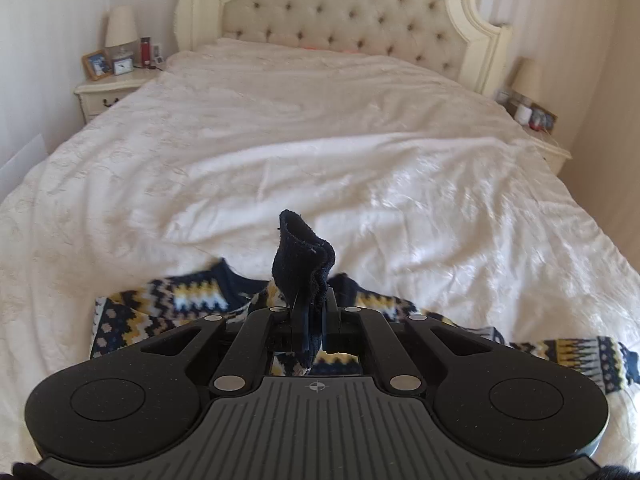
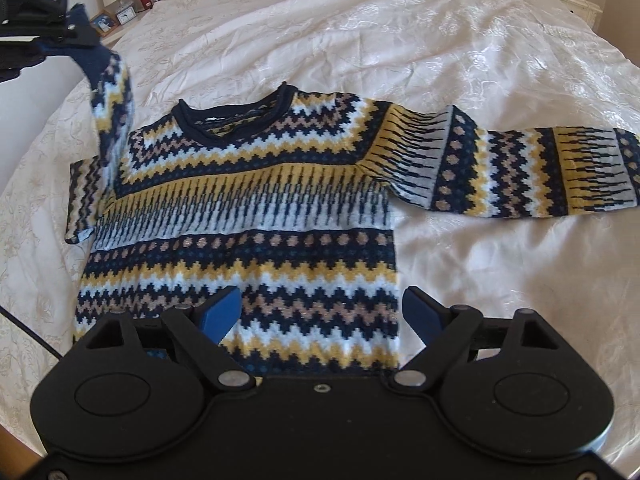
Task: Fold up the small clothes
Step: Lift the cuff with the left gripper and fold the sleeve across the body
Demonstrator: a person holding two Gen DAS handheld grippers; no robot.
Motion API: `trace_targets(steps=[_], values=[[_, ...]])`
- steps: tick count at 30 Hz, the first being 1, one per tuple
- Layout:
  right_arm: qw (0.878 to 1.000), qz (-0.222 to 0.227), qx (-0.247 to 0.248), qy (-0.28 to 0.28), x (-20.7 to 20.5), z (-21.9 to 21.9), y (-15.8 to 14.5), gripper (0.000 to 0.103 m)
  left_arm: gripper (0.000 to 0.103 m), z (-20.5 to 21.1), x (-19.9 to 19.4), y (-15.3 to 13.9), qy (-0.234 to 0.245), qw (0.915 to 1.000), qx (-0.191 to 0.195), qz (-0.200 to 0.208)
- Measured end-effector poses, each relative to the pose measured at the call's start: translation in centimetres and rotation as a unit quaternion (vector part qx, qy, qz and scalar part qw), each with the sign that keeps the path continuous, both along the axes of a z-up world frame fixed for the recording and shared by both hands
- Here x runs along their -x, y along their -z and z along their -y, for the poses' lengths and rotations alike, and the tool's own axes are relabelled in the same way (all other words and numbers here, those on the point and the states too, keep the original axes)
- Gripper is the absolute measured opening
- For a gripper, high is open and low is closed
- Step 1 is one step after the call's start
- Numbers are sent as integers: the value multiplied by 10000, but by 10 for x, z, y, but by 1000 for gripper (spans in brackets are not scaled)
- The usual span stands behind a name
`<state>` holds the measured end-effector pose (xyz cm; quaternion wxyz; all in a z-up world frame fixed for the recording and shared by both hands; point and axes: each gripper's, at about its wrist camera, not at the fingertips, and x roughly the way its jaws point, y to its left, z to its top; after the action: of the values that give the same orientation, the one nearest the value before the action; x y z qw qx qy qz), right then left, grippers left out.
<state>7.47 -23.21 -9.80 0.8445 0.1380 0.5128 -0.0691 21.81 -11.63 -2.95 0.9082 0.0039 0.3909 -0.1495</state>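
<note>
Right wrist view shows the patterned sweater point(image 2: 240, 208) flat on the bed cover point(image 2: 480, 40), its hem between the spread-open right gripper point(image 2: 320, 316), while the left gripper point(image 1: 310, 320), clamped on the navy cuff point(image 1: 302, 264), lifts the left sleeve point(image 2: 112, 120) above the body.

sweater point(image 1: 180, 304) mostly hidden behind left gripper point(image 1: 310, 316), nightstand items point(image 1: 120, 56) blurred

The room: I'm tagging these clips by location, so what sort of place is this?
A bedroom in a home, most likely. The sweater lies on a made bed with a tufted headboard, and a nightstand beside it carries a lamp, a clock and a framed photo.
</note>
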Motion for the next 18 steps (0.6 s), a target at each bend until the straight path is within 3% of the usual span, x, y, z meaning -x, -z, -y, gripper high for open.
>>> trace_targets(steps=[5,9,12,15,18], values=[[9998,-133,54,165,9,24,10,88,7,55,8,32,438,9979,-424,-202],[9995,-164,70,279,11,30,12,87,12,72,20,41,817,9934,-778,-186],[9992,-156,61,369,9,29,14,87,25,69,31,39,1122,9901,-843,-15],[9988,-136,93,462,3,26,15,87,26,51,40,40,1336,9869,-895,120],[9987,-48,120,496,-6,21,14,87,26,23,38,49,1219,9863,-1115,41]])
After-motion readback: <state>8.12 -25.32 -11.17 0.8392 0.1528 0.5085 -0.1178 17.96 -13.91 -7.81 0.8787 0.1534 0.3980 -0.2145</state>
